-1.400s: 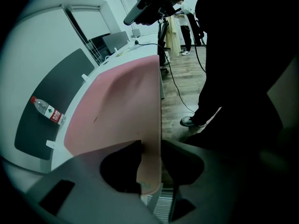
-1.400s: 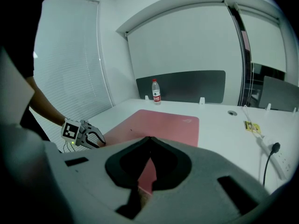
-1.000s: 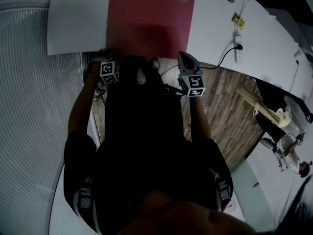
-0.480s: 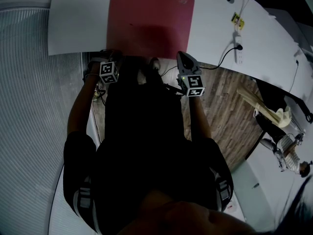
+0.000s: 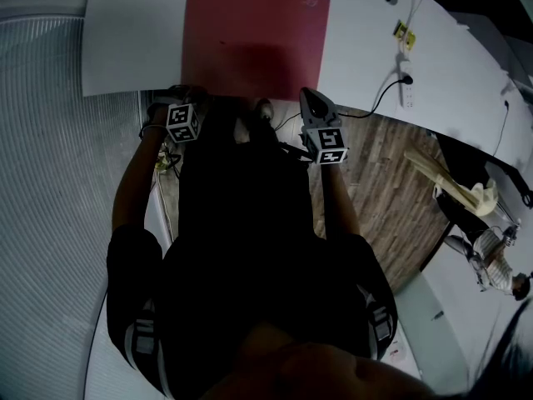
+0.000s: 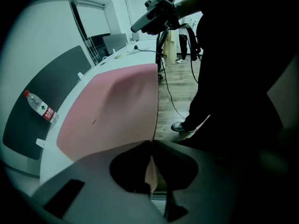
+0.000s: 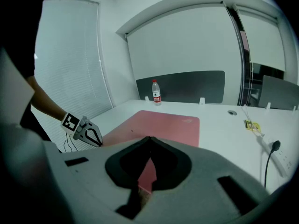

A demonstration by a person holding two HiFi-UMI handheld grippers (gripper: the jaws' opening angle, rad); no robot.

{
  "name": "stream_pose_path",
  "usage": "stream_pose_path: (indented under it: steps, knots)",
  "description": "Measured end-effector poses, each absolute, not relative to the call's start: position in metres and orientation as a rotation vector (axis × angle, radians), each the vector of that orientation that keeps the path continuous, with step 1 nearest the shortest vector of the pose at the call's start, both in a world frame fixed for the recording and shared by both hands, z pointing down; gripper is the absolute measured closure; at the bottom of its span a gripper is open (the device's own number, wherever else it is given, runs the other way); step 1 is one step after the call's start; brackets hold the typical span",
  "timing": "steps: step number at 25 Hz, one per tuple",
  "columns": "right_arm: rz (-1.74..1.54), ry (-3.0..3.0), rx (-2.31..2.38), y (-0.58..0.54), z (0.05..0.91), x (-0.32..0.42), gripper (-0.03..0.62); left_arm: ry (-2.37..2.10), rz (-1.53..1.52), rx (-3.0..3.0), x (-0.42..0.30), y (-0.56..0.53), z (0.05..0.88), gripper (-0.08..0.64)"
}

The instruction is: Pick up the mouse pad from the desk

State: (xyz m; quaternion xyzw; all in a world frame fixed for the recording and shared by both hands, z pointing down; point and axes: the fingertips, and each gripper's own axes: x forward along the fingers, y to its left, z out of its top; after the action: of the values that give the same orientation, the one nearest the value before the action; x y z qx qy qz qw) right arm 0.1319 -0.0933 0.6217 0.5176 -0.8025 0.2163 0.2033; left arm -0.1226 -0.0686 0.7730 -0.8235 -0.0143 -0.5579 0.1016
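A pink mouse pad (image 5: 258, 32) lies on the white desk (image 5: 133, 40), its near edge hanging slightly over the desk front. My left gripper (image 5: 194, 92) is at the pad's near left corner. In the left gripper view its jaws (image 6: 152, 143) have just been closing and now pinch the pad's (image 6: 112, 111) thin edge. My right gripper (image 5: 306, 97) is at the near right corner, shut on the pad's (image 7: 163, 125) edge, which runs in between its jaws (image 7: 149, 139).
A water bottle (image 7: 156, 92) stands at the desk's far side by a dark divider panel. A power strip (image 5: 406, 90) with a black cable lies right of the pad. Wooden floor and another person (image 5: 495, 261) are at the right.
Hardly anything differs in the head view: the left gripper's marker cube has edged slightly left. The pad and the right gripper stay where they were.
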Motion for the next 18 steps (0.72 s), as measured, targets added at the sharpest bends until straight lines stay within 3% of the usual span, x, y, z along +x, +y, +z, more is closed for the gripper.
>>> stream_pose_path:
  steps: [18]
  knots:
    - [0.595,-2.232,1.461,-0.093,0.622,0.14,0.591,-0.091,-1.63,-2.595,-0.116,-0.09,0.735,0.546]
